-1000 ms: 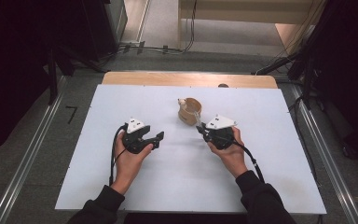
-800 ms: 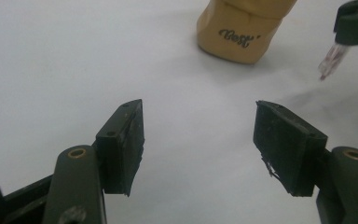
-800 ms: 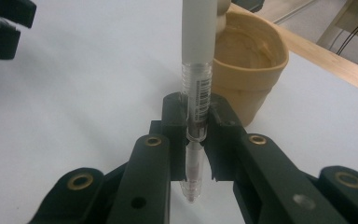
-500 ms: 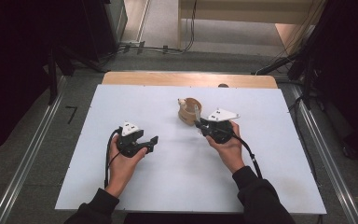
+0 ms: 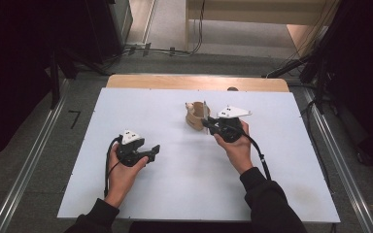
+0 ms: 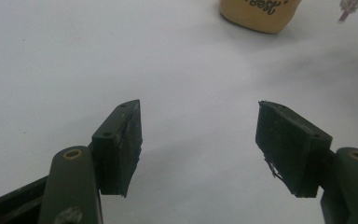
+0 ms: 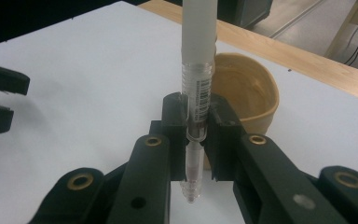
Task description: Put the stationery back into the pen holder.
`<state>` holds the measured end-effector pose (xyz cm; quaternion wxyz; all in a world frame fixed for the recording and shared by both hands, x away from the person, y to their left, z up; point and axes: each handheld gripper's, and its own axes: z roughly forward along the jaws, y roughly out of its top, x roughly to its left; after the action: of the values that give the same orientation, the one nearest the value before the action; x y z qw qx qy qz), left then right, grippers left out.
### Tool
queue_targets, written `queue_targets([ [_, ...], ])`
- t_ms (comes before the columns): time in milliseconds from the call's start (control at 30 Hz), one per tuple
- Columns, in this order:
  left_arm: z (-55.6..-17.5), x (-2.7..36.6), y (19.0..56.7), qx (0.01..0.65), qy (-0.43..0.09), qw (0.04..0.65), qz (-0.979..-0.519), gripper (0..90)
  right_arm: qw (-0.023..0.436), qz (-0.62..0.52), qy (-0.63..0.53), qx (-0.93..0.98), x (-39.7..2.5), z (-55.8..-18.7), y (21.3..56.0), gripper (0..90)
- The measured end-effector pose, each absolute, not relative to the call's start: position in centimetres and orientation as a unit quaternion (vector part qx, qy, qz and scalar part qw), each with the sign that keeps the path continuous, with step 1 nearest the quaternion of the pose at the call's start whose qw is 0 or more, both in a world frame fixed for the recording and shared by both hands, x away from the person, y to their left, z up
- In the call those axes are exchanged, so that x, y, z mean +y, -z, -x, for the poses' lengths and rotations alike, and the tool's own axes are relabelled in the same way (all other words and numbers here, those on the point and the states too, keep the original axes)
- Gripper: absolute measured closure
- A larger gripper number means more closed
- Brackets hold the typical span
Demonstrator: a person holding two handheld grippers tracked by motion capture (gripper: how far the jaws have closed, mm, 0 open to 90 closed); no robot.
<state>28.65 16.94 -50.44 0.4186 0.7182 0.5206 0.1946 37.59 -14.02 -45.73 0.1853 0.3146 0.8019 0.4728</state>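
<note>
Tan cup (image 5: 197, 115) unmoved; left hand-held gripper (image 5: 154, 151) retreated (jaws apart).

This looks like a lab or recording studio, not a home. A white board (image 5: 184, 179) lies on a wooden table (image 5: 175, 81) with metal rails (image 5: 26, 170) along both sides. Black curtains (image 5: 24, 58) hang at left and right, and cables (image 5: 165, 50) trail across the grey floor (image 5: 9, 174) beyond.
</note>
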Motion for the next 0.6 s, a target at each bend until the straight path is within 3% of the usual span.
queue_targets([
  [600, -28.6, 16.9, 50.5, 0.522, -0.19, 0.418, -0.719, 32.6, 0.176, -0.332, -0.492, 0.785, -13.7, -39.6, 43.7, 77.2],
])
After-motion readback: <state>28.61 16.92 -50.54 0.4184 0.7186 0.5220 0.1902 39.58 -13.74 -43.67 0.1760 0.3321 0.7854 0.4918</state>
